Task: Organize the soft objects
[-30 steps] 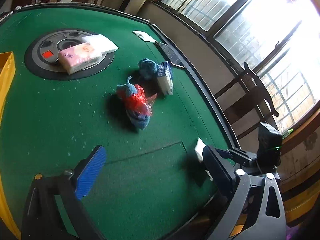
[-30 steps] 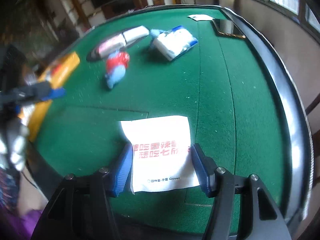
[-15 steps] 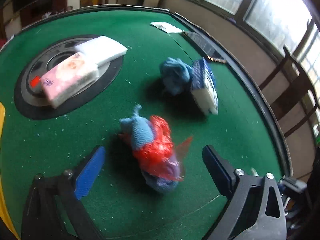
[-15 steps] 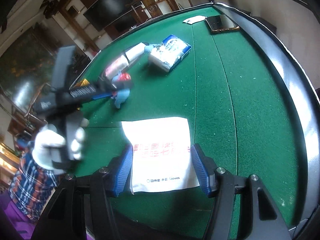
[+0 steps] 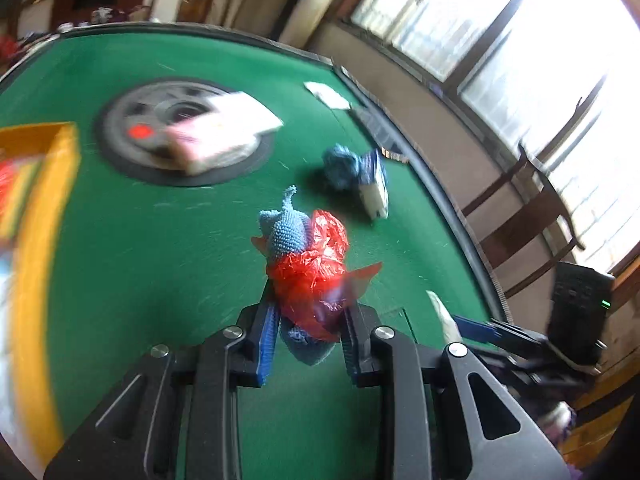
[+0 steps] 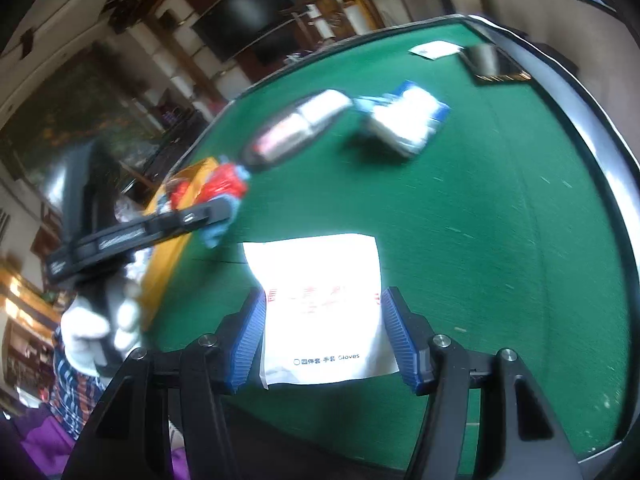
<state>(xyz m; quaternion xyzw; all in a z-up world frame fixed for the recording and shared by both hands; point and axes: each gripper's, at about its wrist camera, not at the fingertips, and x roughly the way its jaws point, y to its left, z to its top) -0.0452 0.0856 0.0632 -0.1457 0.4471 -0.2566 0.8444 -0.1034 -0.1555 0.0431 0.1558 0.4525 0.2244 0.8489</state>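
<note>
My left gripper is shut on a blue knitted toy wrapped in red plastic and holds it above the green table; it also shows in the right wrist view. My right gripper is shut on a white flat glove packet with red print, its far end over the table. A blue yarn ball and a blue-white tissue pack lie further back. Two tissue packs lie on a round black disc.
A yellow tray with colourful items stands at the left edge. A white card and a dark phone lie near the far rim. A wooden chair stands beyond the table's right edge.
My left gripper moved forward to the red-wrapped knitted toy, closed on it and lifted it. My right gripper still holds the glove packet and tilted up slightly.
</note>
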